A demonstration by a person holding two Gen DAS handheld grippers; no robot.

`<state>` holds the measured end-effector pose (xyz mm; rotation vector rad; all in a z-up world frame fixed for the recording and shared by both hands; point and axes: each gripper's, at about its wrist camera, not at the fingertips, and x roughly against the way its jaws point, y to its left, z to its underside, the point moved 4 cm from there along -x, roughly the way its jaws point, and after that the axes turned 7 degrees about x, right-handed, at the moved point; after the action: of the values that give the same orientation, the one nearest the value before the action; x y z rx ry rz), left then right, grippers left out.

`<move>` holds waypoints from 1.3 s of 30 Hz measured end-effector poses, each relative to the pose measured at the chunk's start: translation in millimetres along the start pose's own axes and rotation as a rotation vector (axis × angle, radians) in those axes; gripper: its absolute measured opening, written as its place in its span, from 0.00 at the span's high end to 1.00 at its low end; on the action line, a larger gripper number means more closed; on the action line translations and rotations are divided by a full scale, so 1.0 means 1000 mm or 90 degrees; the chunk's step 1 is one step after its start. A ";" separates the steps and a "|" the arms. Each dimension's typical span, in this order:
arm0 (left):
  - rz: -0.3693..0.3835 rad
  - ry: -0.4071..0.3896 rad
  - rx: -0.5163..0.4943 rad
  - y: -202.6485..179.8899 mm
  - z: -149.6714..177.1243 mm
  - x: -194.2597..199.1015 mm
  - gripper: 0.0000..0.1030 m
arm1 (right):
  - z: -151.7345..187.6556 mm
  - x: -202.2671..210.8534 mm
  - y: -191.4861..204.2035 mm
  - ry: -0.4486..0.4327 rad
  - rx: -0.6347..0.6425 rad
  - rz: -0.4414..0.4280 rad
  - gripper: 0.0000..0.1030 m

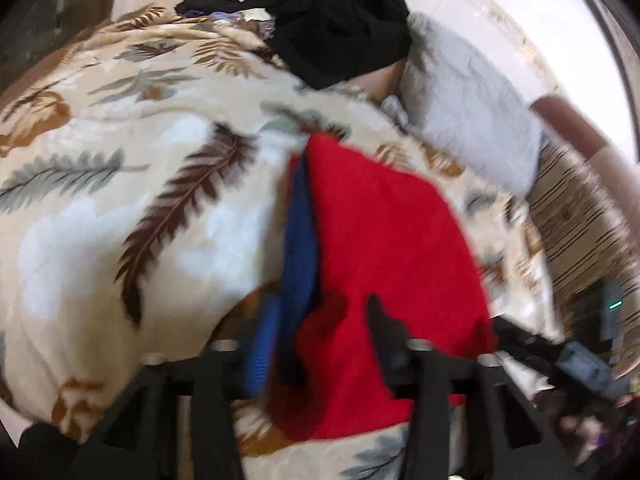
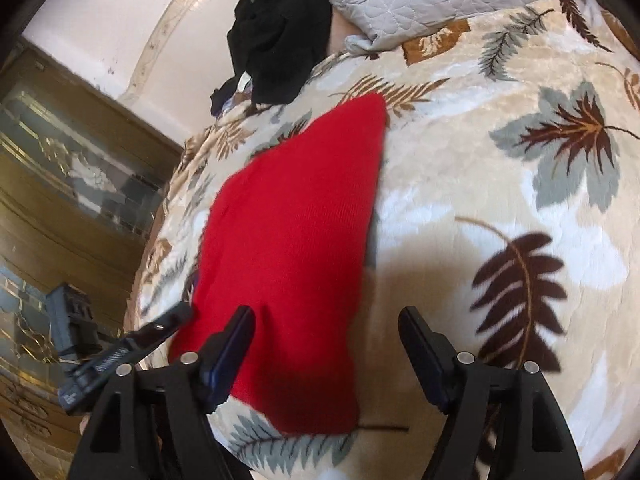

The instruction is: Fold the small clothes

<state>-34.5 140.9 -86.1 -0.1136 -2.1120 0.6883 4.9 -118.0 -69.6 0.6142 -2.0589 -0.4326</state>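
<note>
Your left gripper (image 1: 320, 344) is a matt black plastic frame with angular struts, triangular cut-outs and four round silver pin heads across its upper edge. One of its fingers (image 1: 262, 350) wears a bright blue ribbed pad; the other is black and tapers to a point, though motion blur softens both. Your right gripper (image 2: 326, 346) has the same black strutted frame with four silver pin heads. Its fingers (image 2: 424, 354) are black wedges faced with dark navy pads. From the right wrist view, your other tool shows at lower left as a black bar with small white lettering, too small to read, and a grey-blue boxy block behind it.
</note>
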 end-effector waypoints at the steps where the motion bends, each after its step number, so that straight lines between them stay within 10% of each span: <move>1: 0.007 -0.009 0.002 -0.001 -0.009 -0.002 0.29 | -0.007 -0.004 -0.001 0.000 -0.003 0.000 0.23; 6: 0.018 0.063 0.009 -0.001 -0.038 -0.055 0.29 | -0.036 -0.036 -0.007 0.020 -0.033 -0.036 0.23; 8: 0.029 0.135 0.044 0.011 -0.029 -0.089 0.50 | -0.038 -0.060 -0.014 0.057 -0.060 -0.054 0.23; 10: 0.068 0.128 0.073 0.015 -0.033 -0.086 0.67 | -0.040 -0.074 -0.006 0.083 -0.033 -0.040 0.53; 12: 0.046 0.098 0.032 0.003 -0.033 -0.070 0.70 | -0.047 -0.056 0.021 0.056 0.043 -0.007 0.58; 15: 0.072 0.090 0.023 -0.006 -0.030 -0.062 0.69 | -0.051 -0.029 0.038 0.023 0.093 0.008 0.59; 18: 0.045 0.103 0.042 0.005 -0.024 -0.087 0.46 | -0.041 -0.053 0.003 0.080 0.044 0.057 0.40; 24: 0.052 0.048 0.002 -0.005 -0.018 -0.046 0.16 | -0.026 -0.035 -0.018 0.011 -0.051 -0.034 0.24; 31: -0.018 0.081 -0.049 -0.010 -0.006 -0.069 0.49 | -0.018 -0.055 0.001 0.051 0.014 -0.001 0.37; 39: -0.028 0.075 -0.048 -0.009 -0.002 -0.067 0.47 | -0.011 -0.050 -0.005 0.055 -0.019 -0.006 0.36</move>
<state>9.5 112.6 -129.6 -0.1451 -2.0216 0.5630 38.7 -94.4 -100.2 0.6144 -1.9644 -0.4333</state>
